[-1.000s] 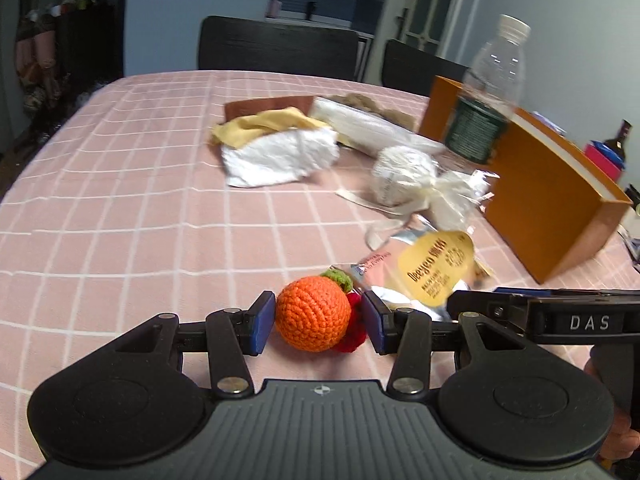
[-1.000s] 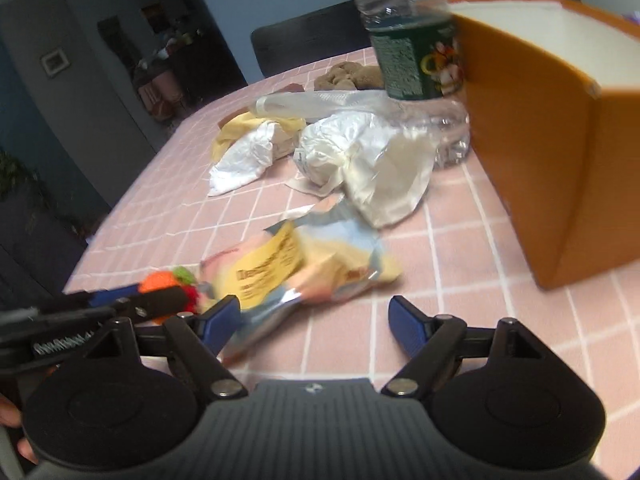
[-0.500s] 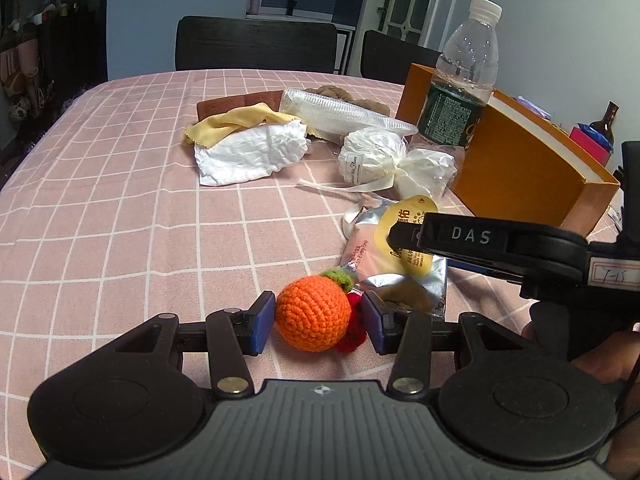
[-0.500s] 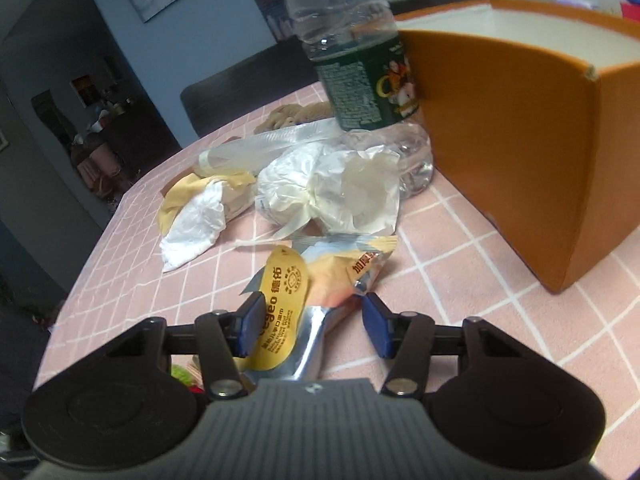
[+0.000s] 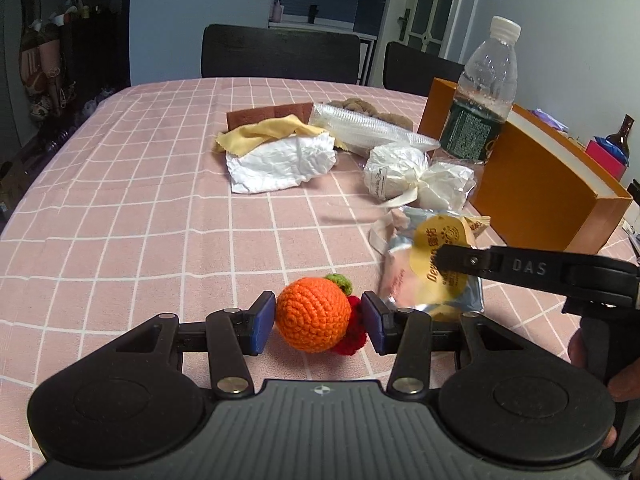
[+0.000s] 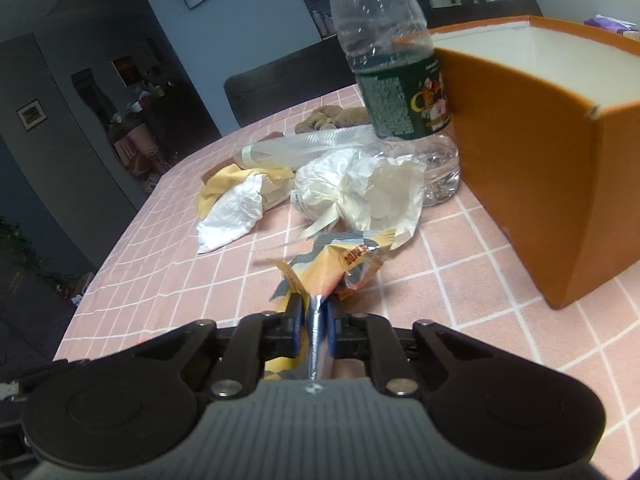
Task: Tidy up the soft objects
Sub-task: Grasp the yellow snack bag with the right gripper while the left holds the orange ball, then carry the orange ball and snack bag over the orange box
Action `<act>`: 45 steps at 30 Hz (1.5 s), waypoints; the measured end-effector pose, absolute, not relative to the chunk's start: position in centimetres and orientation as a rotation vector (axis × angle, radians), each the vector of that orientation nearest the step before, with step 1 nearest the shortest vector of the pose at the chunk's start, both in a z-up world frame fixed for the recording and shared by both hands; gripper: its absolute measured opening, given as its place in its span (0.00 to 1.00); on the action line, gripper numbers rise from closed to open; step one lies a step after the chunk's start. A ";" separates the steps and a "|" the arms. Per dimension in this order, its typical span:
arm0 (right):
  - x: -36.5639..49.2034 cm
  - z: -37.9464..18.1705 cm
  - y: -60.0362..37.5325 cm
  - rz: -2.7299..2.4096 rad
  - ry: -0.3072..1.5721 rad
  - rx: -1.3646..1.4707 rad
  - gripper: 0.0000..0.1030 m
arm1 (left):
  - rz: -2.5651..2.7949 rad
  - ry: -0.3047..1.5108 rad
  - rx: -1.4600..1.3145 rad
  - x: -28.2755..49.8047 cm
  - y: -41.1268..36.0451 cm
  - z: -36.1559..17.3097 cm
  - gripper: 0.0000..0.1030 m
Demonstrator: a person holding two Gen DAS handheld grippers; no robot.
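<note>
snack pouch (image 6: 340, 264), foil with a yellow label, sits pinched between the blue pads of the right gripper (image 6: 314, 320), whose jaws have just been closing and now squeeze its crumpled silver end into a narrow fold; the rest of the pouch is lifted ahead of the fingers over the pink checked tablecloth (image 6: 180, 272). in the left wrist view the same pouch (image 5: 432, 264) looks blurred, with the right gripper's black finger (image 5: 520, 268) lying across it. left gripper (image 5: 318, 322) stands about half wide, its pads touching either side of a crocheted orange ball (image 5: 312, 314) with a green leaf and a red crocheted piece (image 5: 354, 332) tucked behind it; the ball rests on the cloth between them. farther off lie a crumpled white paper (image 5: 280, 162) under a yellow cloth (image 5: 268, 132), a white wrapped bundle with ribbon (image 5: 404, 174), and a clear plastic sleeve (image 5: 368, 132). a water bottle (image 6: 394, 80) stands upright just beside the open orange box (image 6: 532, 168), at the right of the table. a hand (image 5: 616, 376) shows at the right edge.
</note>
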State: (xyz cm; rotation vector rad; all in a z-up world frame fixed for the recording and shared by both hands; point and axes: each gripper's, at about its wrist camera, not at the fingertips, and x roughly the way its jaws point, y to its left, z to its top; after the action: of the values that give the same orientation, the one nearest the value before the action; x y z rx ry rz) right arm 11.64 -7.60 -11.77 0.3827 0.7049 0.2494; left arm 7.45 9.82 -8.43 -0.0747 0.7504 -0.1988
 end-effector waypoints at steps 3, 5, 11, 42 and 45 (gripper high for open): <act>10.7 -11.0 -8.2 0.263 0.697 0.371 0.09 | -0.206 0.727 -0.071 7.0 9.6 -7.7 0.52; 10.1 -10.3 -8.5 0.273 0.686 0.354 0.09 | -0.211 0.713 -0.061 6.8 9.3 -7.2 0.52; 7.6 -7.3 -10.2 0.309 0.635 0.296 0.09 | -0.257 0.663 -0.030 6.0 7.5 -5.7 0.52; 16.7 4.8 -27.4 0.184 0.629 -0.296 0.10 | -0.727 0.527 0.242 15.4 -13.7 2.2 0.52; 19.7 2.7 -27.8 0.202 0.730 -0.401 0.10 | -0.701 0.568 0.326 16.7 -15.8 1.6 0.52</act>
State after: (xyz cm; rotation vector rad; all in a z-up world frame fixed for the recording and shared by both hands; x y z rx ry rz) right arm 19.72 -27.80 2.69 -0.4014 0.7297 0.2023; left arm 16.71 -15.80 1.59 0.3255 0.5681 -0.7005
